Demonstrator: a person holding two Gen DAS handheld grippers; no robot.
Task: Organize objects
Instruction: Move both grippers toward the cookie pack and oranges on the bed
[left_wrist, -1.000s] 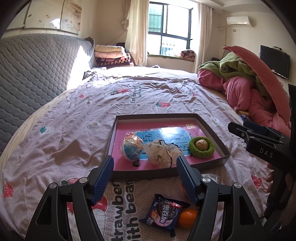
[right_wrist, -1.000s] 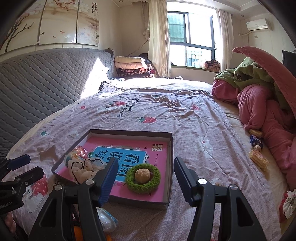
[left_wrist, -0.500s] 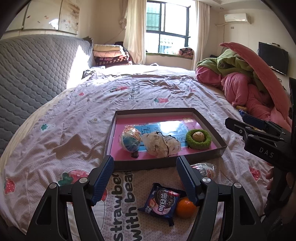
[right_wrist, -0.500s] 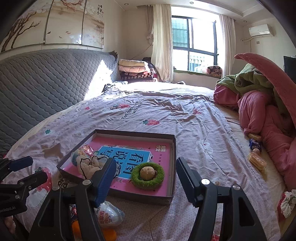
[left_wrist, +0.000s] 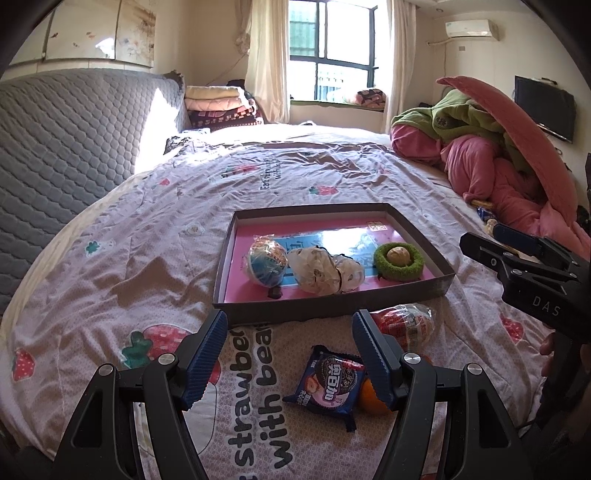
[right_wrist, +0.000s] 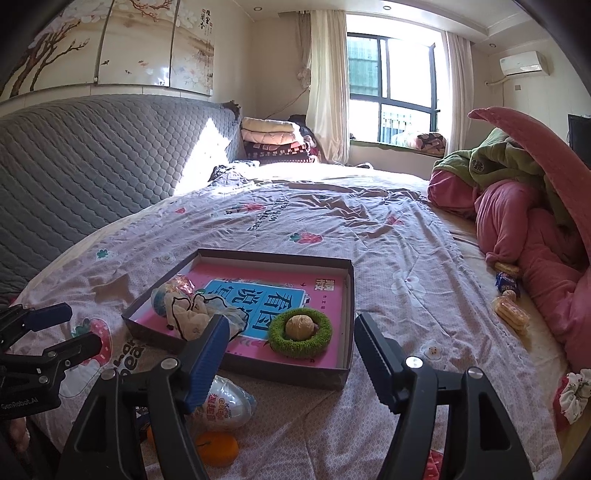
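Observation:
A shallow dark tray (left_wrist: 413, 232) with a pink floor lies on the bedspread. In it are a blue wrapped egg (left_wrist: 267, 262), a crumpled white bag (left_wrist: 325, 269) and a green ring holding a walnut (left_wrist: 398, 257). In front of the tray lie a red-and-white wrapped egg toy (left_wrist: 406, 325), a cookie packet (left_wrist: 328, 384) and an orange (left_wrist: 369, 400). My left gripper (left_wrist: 289, 321) hovers open above the packet, empty. My right gripper (right_wrist: 291, 325) hangs before the tray (right_wrist: 349, 280) with its jaws opening and nothing between them; the egg toy (right_wrist: 225, 406) and orange (right_wrist: 216, 446) lie below it.
A pile of pink and green bedding (right_wrist: 517, 206) fills the right side. Snack packs (right_wrist: 509, 310) and a scrunchie (right_wrist: 572, 395) lie by it. A grey quilted headboard (right_wrist: 92, 166) runs along the left, and folded blankets (right_wrist: 273, 140) sit at the far end.
The right gripper has drawn back a little from the tray and its jaws stand wider. The wrapped egg toy shows more fully in both views. The left gripper has barely moved.

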